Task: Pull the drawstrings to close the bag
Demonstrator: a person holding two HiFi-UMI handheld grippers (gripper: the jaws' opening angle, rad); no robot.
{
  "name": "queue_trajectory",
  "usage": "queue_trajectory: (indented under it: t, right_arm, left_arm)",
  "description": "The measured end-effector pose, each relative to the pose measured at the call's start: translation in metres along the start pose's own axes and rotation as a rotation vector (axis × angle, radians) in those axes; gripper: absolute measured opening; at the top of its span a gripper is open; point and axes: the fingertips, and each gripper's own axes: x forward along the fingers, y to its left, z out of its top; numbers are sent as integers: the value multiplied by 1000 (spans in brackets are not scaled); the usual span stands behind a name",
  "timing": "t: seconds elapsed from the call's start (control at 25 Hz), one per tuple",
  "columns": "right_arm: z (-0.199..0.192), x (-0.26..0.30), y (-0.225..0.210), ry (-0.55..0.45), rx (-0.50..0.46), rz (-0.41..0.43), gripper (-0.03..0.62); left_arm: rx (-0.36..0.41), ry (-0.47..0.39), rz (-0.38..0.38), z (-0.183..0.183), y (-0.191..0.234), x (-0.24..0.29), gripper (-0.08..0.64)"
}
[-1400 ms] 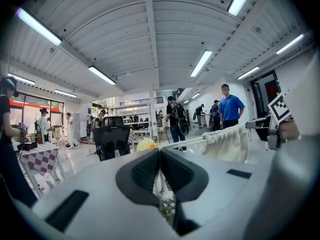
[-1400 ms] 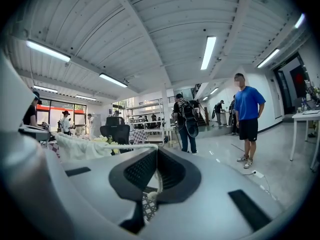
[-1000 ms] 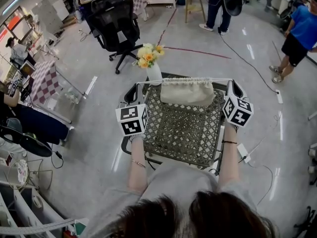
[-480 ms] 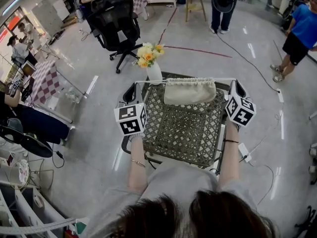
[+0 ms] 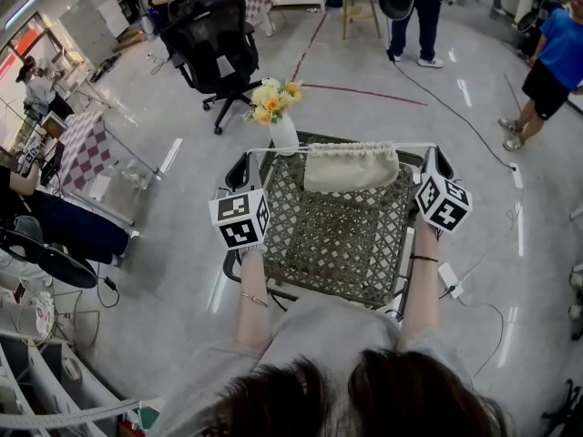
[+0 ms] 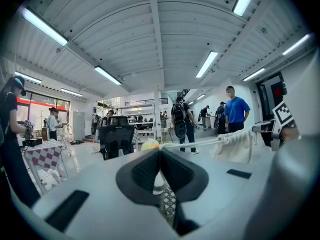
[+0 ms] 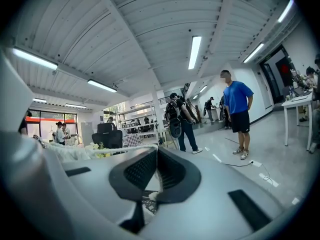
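Observation:
A cream cloth drawstring bag (image 5: 351, 167) hangs over the lattice table (image 5: 337, 244), its gathered mouth strung on a taut white cord (image 5: 282, 149) that runs between my two grippers. The left gripper (image 5: 257, 157) is shut on the cord's left end, the right gripper (image 5: 427, 154) on its right end. In the left gripper view the cord (image 6: 195, 143) leads from the closed jaws (image 6: 159, 151) to the bag (image 6: 235, 145). In the right gripper view the cord (image 7: 122, 147) runs left from the closed jaws (image 7: 156, 151) toward the bag (image 7: 62, 152).
A white vase of yellow flowers (image 5: 279, 109) stands at the table's far left corner, close to the left gripper. A black office chair (image 5: 214, 48) is beyond it. People stand on the floor at the back and right (image 5: 551, 62). Cables lie on the floor (image 5: 455, 107).
The bag's mouth has bunched narrower along the cord and the bag has shifted slightly right. The right gripper has moved a little outward; the left has barely moved.

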Motion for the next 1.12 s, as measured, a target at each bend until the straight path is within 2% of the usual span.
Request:
queue_trajectory:
  t: [1.12]
  right_arm:
    - [5,-8,-12,-29,87,-30,25]
  left_arm:
    - [-8,-6,-3,0,-1,-6,29]
